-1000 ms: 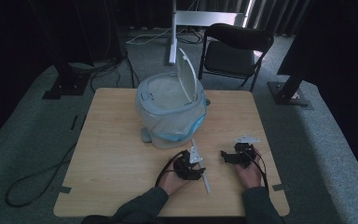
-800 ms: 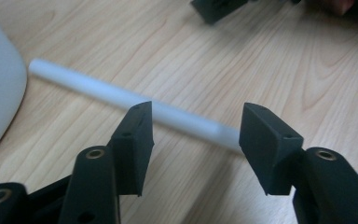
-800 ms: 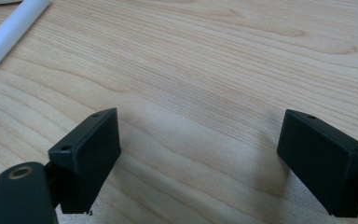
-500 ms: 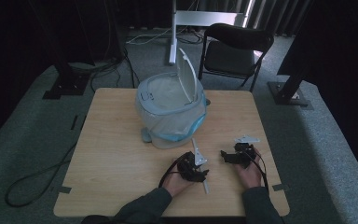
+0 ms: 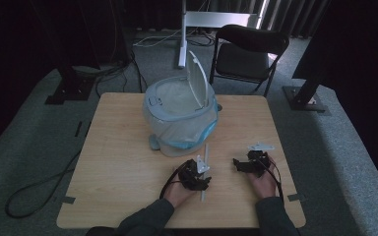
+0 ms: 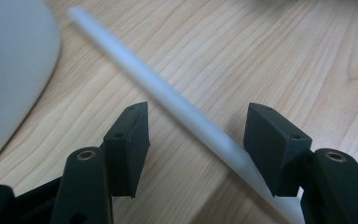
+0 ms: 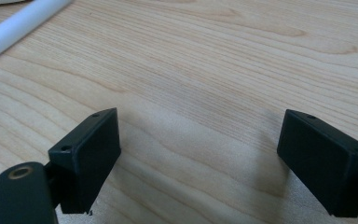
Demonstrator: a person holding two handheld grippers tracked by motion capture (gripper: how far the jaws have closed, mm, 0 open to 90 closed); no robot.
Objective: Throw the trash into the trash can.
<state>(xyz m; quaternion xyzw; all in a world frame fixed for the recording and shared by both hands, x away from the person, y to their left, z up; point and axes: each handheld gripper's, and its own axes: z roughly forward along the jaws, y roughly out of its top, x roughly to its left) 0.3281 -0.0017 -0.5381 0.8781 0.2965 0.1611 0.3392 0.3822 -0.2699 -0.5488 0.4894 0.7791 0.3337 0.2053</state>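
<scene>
The work in hand is judged to be the pick-up of the white rod (image 5: pixel 204 169), and it stands at the approach stage. In the high view the rod is seen lying flat on the table (image 5: pixel 118 162), right of centre in the lower half of the frame, just below the lined bin (image 5: pixel 179 115) with its raised lid.

The left gripper (image 6: pixel 193 140) is positioned over the rod. In the left gripper view its jaws are spread, and the rod runs diagonally between them from upper left to lower right, passing close under the right jaw. No pinch is made.

The right gripper (image 7: pixel 198 154) is held low over bare wood with its jaws spread wide; the rod crosses the upper left corner of that view, well apart.

Done: alignment of the left gripper. Left: closing, lifting and whatever placement follows.
</scene>
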